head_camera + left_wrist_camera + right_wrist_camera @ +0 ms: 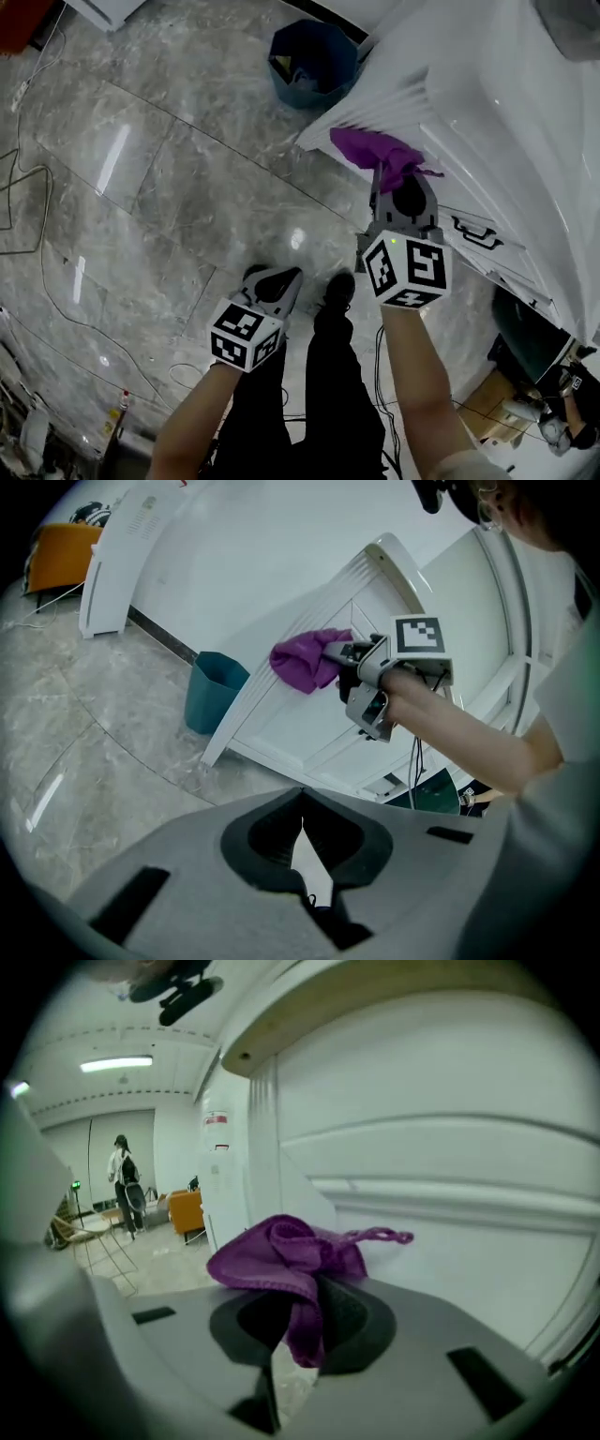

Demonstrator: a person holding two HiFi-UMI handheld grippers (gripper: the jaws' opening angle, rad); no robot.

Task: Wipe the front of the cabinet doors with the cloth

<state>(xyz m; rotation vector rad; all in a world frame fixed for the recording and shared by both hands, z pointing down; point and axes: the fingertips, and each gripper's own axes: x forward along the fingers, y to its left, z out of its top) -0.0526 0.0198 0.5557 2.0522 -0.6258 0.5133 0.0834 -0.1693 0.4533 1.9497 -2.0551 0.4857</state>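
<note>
A purple cloth is bunched against the white cabinet door in the head view. My right gripper is shut on the cloth and holds it at the door's panelled front. In the right gripper view the cloth hangs between the jaws, close to the door. My left gripper hangs low over the floor, shut and empty. The left gripper view shows the cloth pressed on the door by the right gripper.
A dark blue bin stands on the marble floor by the cabinet's corner. Cables trail along the left. My legs and shoes are below. A person and an orange chair stand far off.
</note>
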